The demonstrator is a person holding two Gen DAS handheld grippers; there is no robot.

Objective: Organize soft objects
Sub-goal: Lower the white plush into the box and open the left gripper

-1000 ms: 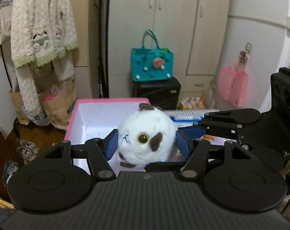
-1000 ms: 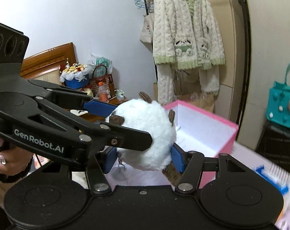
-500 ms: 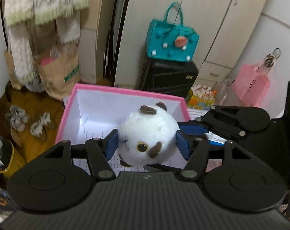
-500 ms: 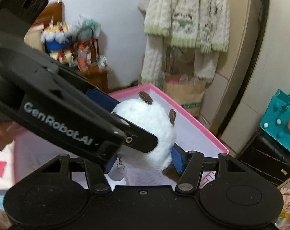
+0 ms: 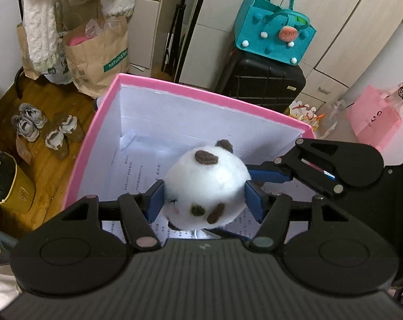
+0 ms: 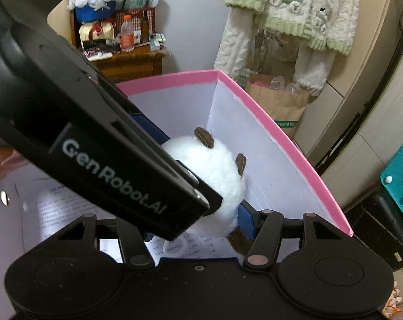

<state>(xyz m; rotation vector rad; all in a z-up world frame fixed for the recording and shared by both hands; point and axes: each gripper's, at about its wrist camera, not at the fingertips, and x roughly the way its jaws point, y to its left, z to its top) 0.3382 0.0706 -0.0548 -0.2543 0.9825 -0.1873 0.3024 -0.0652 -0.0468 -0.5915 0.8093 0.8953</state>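
A wooden floor [image 5: 55,176] with shoes [image 5: 45,130], paper bags and pale wardrobes ring the pink-rimmed white cardboard box [image 5: 137,85]. Over its paper-lined inside hangs a round white plush toy with brown patches [image 5: 206,186] — both the left hand-held gripper [image 5: 205,200] and the right hand-held gripper [image 6: 198,224] clench it, blue pads pressed in.

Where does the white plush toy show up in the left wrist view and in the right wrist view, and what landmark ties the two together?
Left wrist view: white plush toy at centre, clamped between the left gripper fingers, face towards the camera, over the pink box.
Right wrist view: toy at centre, seen from behind, partly hidden by the other gripper's black arm.
Shared landmark: the pink box rim.
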